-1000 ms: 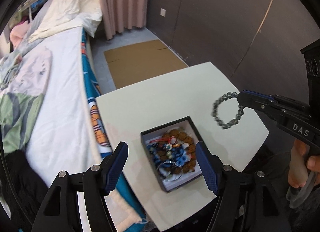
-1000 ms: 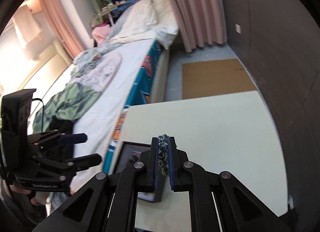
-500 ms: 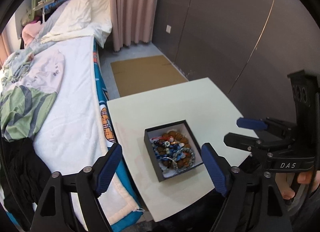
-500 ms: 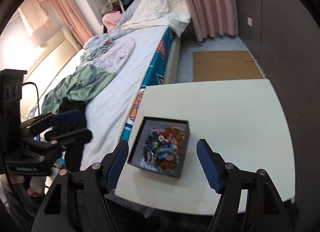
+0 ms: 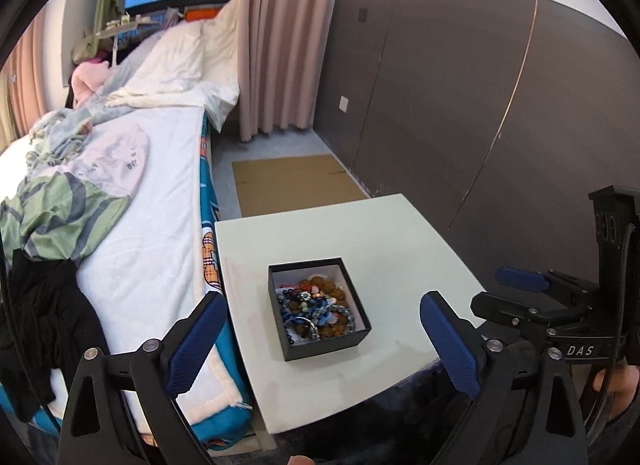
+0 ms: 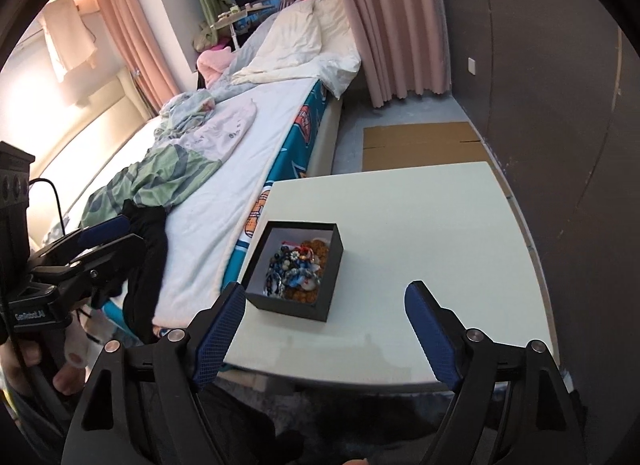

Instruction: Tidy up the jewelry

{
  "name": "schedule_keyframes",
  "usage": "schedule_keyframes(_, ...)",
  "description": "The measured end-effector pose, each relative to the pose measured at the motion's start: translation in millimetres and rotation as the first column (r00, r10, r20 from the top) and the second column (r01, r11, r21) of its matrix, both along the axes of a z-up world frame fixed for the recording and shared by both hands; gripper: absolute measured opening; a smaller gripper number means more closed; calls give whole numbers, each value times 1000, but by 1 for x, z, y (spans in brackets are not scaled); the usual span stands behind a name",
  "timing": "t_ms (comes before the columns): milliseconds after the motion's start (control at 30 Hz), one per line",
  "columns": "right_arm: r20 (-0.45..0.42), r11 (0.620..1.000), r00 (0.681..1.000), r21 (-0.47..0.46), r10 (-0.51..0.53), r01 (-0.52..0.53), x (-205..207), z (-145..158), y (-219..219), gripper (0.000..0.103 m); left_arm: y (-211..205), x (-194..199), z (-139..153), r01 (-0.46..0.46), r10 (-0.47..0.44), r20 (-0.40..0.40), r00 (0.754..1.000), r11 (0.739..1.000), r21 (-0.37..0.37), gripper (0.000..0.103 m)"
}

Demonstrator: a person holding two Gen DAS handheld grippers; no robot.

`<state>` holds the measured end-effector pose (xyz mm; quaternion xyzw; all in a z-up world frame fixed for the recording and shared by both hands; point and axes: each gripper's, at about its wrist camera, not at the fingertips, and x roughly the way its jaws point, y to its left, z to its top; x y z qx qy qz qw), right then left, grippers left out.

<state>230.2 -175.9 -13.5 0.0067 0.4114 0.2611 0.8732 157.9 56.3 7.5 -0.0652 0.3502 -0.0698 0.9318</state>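
A black open box (image 5: 320, 347) with a white lining stands on the white table (image 5: 360, 233). It holds a heap of bead bracelets (image 5: 318, 311), brown, blue and grey. The box also shows in the right wrist view (image 6: 298, 307) with the bracelets (image 6: 296, 271) inside. My left gripper (image 5: 322, 345) is open and empty, held back from the table's near edge. My right gripper (image 6: 324, 329) is open and empty, also held back above the near edge. Each gripper shows in the other's view, the right one (image 5: 516, 289) and the left one (image 6: 108, 235).
A bed (image 5: 132, 225) with rumpled clothes and pillows runs along the table's left side. A flat cardboard sheet (image 5: 292, 181) lies on the floor beyond the table. A dark panelled wall (image 5: 460, 105) stands to the right. Pink curtains (image 5: 280, 37) hang at the back.
One second ago my right gripper was shut on a grey bead bracelet over the table. It has since opened; the bracelet has left it. Both grippers have pulled back and up from the table.
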Motion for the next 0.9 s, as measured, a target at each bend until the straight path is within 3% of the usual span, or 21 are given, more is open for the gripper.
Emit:
schedule_keyframes(67, 7, 1000, 1000, 19, -16, 16, -7, 3, -9, 98, -4, -8, 3, -10, 10, 15, 1000, 1000, -1, 98)
schedule_keyframes(200, 40, 998, 998, 41, -42, 40, -25, 10, -24, 98, -11, -28, 10, -57, 56, 79, 995, 998, 3, 103)
schedule_keyframes(633, 121, 993, 988, 71, -97, 89, -76, 31, -63, 103, -41, -79, 24, -100, 95, 171, 981, 995, 22, 103)
schedule_keyframes(900, 143, 994, 985, 67, -95, 86, -103, 30, -72, 103, -59, -102, 25, -83, 75, 181, 981, 996, 37, 103)
